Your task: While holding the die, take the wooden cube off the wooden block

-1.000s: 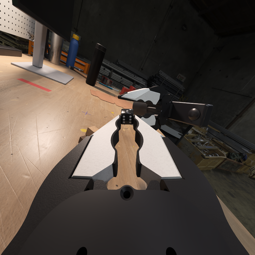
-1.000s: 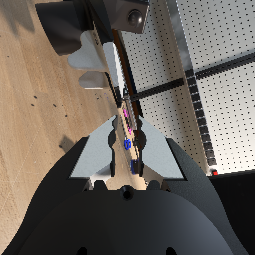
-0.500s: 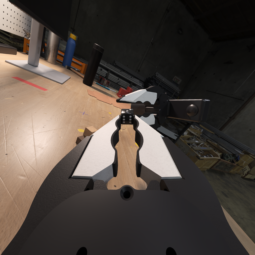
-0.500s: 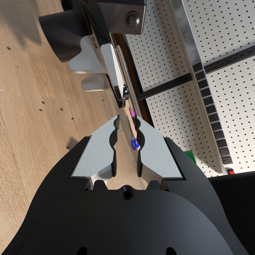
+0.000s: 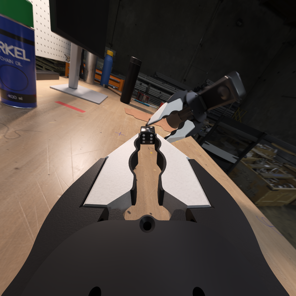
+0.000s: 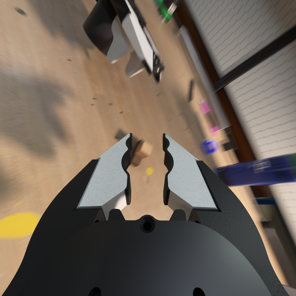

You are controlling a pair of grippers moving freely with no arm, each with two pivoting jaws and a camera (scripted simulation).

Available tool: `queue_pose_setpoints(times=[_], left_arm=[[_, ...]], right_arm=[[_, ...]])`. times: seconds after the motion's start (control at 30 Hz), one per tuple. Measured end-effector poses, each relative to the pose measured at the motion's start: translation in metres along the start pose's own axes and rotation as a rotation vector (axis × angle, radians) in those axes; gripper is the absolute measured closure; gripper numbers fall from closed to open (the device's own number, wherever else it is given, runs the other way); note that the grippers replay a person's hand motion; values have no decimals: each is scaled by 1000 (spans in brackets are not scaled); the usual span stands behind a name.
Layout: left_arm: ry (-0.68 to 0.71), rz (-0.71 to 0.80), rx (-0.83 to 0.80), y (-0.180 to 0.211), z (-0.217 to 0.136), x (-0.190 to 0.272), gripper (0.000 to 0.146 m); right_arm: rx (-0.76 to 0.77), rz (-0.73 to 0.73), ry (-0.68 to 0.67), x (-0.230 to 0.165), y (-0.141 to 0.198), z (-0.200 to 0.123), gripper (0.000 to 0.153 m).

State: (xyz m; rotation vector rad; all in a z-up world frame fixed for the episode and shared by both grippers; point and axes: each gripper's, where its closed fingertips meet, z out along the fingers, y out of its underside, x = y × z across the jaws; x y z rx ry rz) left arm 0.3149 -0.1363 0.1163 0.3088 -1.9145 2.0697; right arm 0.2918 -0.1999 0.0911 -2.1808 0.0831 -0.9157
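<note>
Left gripper (image 5: 147,136): closed on the black die (image 5: 147,135), pinched at the very fingertips and held above the counter (image 5: 48,152).
Right gripper (image 6: 147,136): jaws spread wide, nothing between them; its view is streaked with blur.
Wooden cube (image 6: 144,149): pale, just past the right gripper's tips, a little left of the centre line, close to the left finger's inner face.
Wooden block (image 6: 136,160): the darker piece under and beside the cube (blur hides where one ends and the other begins, so I cannot tell the long axis).
Nearer gripper: the right one, judging by how the cube fills the mouth of its jaws; the stack does not show in the left wrist view.
Key relation: cube ahead and slightly left, so the jaws likely need a small shift left before closing.
Open room: bare counter around the stack; a blue can (image 6: 256,173) lies off to the right, well apart.
Edges: counter edge runs along the right in the left wrist view, beside the right gripper.
Risk: the left finger may nudge the block.
</note>
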Motion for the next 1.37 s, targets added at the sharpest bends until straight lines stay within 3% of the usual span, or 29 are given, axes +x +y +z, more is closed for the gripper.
queue_pose_setpoints(times=[0.1, 0.27, 0.37, 0.47, 0.57, 0.77, 1.0, 1.07, 1.2, 1.37], left_arm=[[-24, 48, 6, -2, -1, -1, 130], [-20, 48, 3, -2, -1, 0, 130], [-36, 65, 11, -4, -2, -1, 130], [-48, 84, 11, -4, -2, -2, 130], [-52, 79, 14, -4, -2, -3, 130], [-49, 82, 9, -4, -2, -2, 130], [-43, 81, 5, -3, -1, -1, 130], [-42, 83, 8, -3, -1, -1, 130], [-33, 96, 8, -4, 0, 3, 130], [-31, 128, -3, -3, 1, 5, 130]], right_arm=[[-93, 321, -268, -23, 30, -8, 125], [-276, 496, -412, -48, 64, -5, 129], [-280, 493, -324, -34, 68, 0, 128], [-175, 536, -182, -9, 55, 11, 124], [-118, 540, -138, -4, 46, 26, 124], [-181, 602, -38, -1, 46, 47, 123], [-256, 559, -13, -4, 55, 51, 131], [-266, 510, -49, -8, 54, 47, 131], [-238, 312, -280, -39, 43, 28, 131], [-261, 364, -390, -56, 40, 26, 131]])
